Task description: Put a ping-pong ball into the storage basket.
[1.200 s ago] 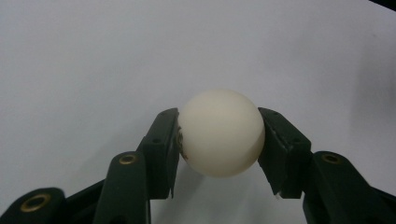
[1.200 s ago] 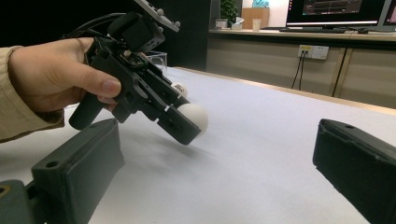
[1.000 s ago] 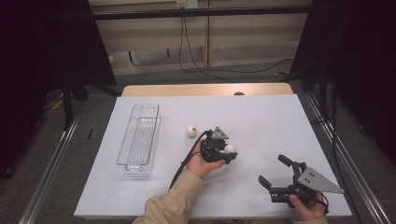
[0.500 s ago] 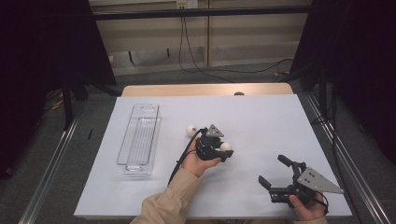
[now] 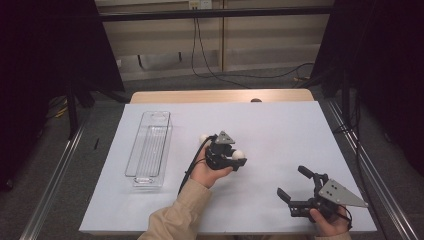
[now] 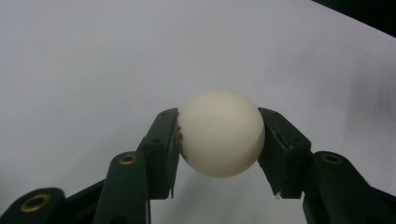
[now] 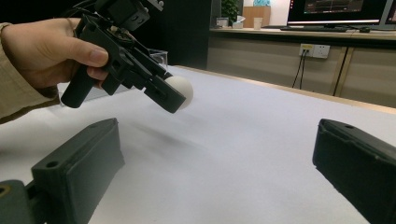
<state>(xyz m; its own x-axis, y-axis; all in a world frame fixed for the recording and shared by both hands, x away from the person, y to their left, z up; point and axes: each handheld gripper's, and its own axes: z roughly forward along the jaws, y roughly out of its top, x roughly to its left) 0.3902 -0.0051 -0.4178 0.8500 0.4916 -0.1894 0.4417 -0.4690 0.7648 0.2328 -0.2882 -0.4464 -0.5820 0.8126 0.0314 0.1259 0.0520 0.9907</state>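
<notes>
White ball (image 6: 221,133) sits clamped between the two black jaws of the left claw (image 5: 235,159), held clear of the white counter (image 5: 280,125) a little toward its near edge from the middle. The pads press on opposite sides of its widest part, which looks like the right place to hold it: any higher or lower on the curve and it would likely squirt out. It appears light, hollow and hard, smooth enough to slip and round enough to roll off once set down, so a gentle squeeze should do. A second white ball (image 5: 203,137) lies on the counter just behind the left claw, partly hidden by it. A clear tray (image 5: 150,145) stands lengthwise toward the counter's left edge, and whether it holds anything is hard to make out through its glare. The right claw (image 5: 295,185) hovers near the near right corner with its jaws wide and nothing between them. A dark smudge on the held ball beside one pad cannot be identified.
</notes>
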